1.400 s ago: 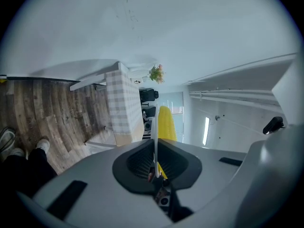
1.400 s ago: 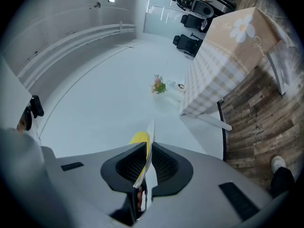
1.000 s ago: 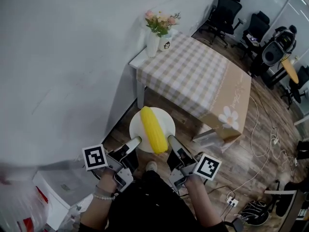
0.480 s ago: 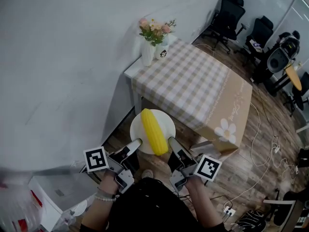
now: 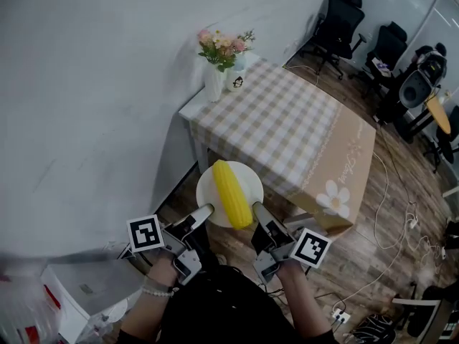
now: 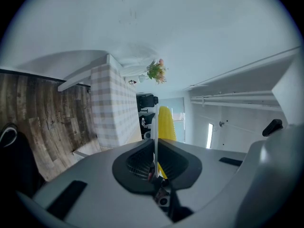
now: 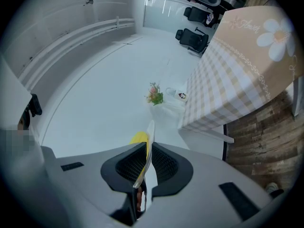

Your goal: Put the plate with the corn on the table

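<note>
Plate (image 5: 250, 180) with corn (image 5: 231, 193) held in the air just off the table's (image 5: 287, 120) near end, above the wood floor (image 5: 373, 213), not on the check cloth. Corn lies along the plate's middle, one end toward the table. Left gripper (image 5: 204, 211) clenched on the plate rim; its own view shows the thin white edge pinched between the pads. Right gripper (image 5: 257, 208) likewise clamped on the rim. Both grips sit on the rim half turned away from the table, one on either side of the corn. Flower vase (image 5: 214, 81) and mug (image 5: 235, 80) at the table's far corner; office chairs (image 5: 333, 16) beyond the table
</note>
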### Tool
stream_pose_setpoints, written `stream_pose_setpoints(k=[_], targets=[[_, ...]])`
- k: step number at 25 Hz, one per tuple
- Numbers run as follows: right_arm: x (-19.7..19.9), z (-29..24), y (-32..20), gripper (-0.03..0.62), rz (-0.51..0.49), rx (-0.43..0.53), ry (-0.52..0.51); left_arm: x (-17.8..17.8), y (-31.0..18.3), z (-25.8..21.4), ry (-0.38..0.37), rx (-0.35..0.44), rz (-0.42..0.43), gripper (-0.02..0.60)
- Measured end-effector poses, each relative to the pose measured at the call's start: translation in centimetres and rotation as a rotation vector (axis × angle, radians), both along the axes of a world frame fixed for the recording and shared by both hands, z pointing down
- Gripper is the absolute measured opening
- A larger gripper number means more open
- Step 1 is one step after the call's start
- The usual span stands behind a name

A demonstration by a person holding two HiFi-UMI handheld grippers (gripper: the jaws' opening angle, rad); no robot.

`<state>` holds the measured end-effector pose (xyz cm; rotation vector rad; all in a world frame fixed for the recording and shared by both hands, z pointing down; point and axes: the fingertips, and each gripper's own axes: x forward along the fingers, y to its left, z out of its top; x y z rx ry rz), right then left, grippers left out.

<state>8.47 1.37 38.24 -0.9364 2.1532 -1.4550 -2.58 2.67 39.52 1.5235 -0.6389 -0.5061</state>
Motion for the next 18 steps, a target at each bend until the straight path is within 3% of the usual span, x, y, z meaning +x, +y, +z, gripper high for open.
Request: stream_pose_setpoints(k=[13, 18], targets=[[2.2, -0.6, -0.9, 0.064, 0.071, -0.005, 0.006, 2.0, -1.6, -0.5, 0.013, -0.002, 0.054, 0.028], [3.0, 0.4, -3.8, 0.064, 0.115, -0.009, 0.022, 2.8, -5.0, 0.6, 0.024, -0.008, 0.101, 0.028]])
